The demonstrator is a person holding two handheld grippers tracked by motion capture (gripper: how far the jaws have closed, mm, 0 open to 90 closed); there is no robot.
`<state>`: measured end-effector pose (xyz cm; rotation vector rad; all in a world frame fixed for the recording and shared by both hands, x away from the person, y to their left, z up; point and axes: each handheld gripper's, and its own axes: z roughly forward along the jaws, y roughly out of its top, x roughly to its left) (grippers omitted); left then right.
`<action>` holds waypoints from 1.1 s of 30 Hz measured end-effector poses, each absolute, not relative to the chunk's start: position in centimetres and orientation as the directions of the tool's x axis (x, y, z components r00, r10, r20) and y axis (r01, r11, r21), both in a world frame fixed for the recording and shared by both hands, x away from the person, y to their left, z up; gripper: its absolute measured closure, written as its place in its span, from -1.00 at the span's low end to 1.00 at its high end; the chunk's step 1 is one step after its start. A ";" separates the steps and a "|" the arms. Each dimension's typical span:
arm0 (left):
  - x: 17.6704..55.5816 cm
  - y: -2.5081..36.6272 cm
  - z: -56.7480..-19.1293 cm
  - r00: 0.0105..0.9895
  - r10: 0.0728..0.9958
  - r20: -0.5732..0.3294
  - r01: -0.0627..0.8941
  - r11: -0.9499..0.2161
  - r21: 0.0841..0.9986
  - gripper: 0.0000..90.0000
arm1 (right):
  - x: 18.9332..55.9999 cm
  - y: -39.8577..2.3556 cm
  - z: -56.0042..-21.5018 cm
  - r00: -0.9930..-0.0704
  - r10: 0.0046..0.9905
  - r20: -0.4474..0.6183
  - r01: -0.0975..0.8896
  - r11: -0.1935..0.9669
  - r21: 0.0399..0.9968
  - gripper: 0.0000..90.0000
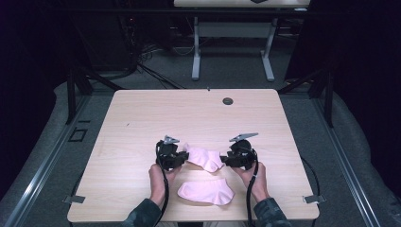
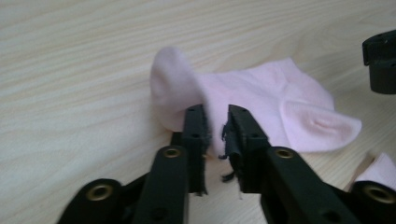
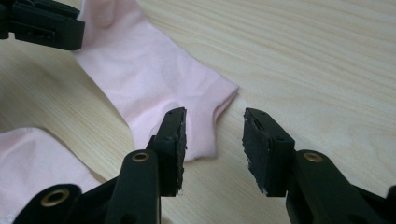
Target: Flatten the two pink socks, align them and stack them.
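Two pale pink socks lie on the wooden table [image 1: 189, 113]. The farther sock [image 1: 204, 158] stretches between my two grippers. My left gripper [image 1: 183, 155] is at its left end; in the left gripper view the jaws [image 2: 216, 121] stand slightly apart with a raised fold of the sock [image 2: 252, 93] in the narrow gap, not pinched. My right gripper [image 1: 226, 158] is at the sock's right end. In the right gripper view its jaws [image 3: 214, 128] are open, over the edge of the sock [image 3: 154, 70], which lies flat on the table. The nearer sock [image 1: 206, 191] lies flat by the front edge.
A small round cable hole [image 1: 228, 100] sits near the table's far edge. The nearer sock's corner shows low in both gripper views [image 2: 380, 170] [image 3: 28, 163]. Another table's white legs [image 1: 196, 52] stand beyond, on grey floor. Bare wood stretches across the far half of the table.
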<state>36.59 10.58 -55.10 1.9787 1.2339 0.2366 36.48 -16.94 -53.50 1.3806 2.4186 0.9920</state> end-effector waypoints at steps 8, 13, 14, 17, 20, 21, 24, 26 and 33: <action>37.5 12.7 -53.9 0.469 0.863 -0.188 0.667 -0.206 0.716 -0.12 | 37.1 -15.6 -54.4 -0.559 0.818 0.133 0.707 0.387 0.593 0.29; 40.2 12.6 -54.2 0.462 0.875 -0.142 0.686 -0.251 0.683 0.02 | 37.7 -14.5 -55.0 -0.555 0.827 0.092 0.709 0.412 0.572 0.35; 40.2 12.6 -54.2 0.462 0.875 -0.142 0.686 -0.251 0.683 0.10 | 37.7 -14.5 -55.0 -0.555 0.827 0.092 0.709 0.412 0.572 0.35; 41.1 12.1 -54.7 0.490 0.866 -0.101 0.685 -0.311 0.659 0.33 | 37.9 -14.2 -55.4 -0.548 0.832 0.087 0.718 0.415 0.559 0.39; 41.3 11.6 -55.1 0.509 0.856 -0.089 0.693 -0.346 0.633 0.52 | 38.0 -13.8 -55.6 -0.563 0.822 0.081 0.716 0.437 0.544 0.44; 41.3 11.5 -55.2 0.514 0.853 -0.091 0.694 -0.351 0.629 0.59 | 38.0 -13.8 -55.6 -0.568 0.820 0.069 0.713 0.449 0.538 0.46; 41.3 11.3 -55.3 0.517 0.852 -0.088 0.695 -0.358 0.623 0.83 | 37.8 -13.5 -55.8 -0.573 0.819 0.045 0.708 0.466 0.531 0.52; 41.3 11.1 -55.4 0.524 0.849 -0.071 0.693 -0.376 0.615 0.94 | 37.7 -13.2 -56.2 -0.576 0.816 0.055 0.703 0.460 0.542 0.61; 41.1 11.5 -55.8 0.523 0.848 -0.081 0.705 -0.377 0.600 0.96 | 37.6 -13.4 -56.2 -0.594 0.802 0.066 0.699 0.473 0.537 0.85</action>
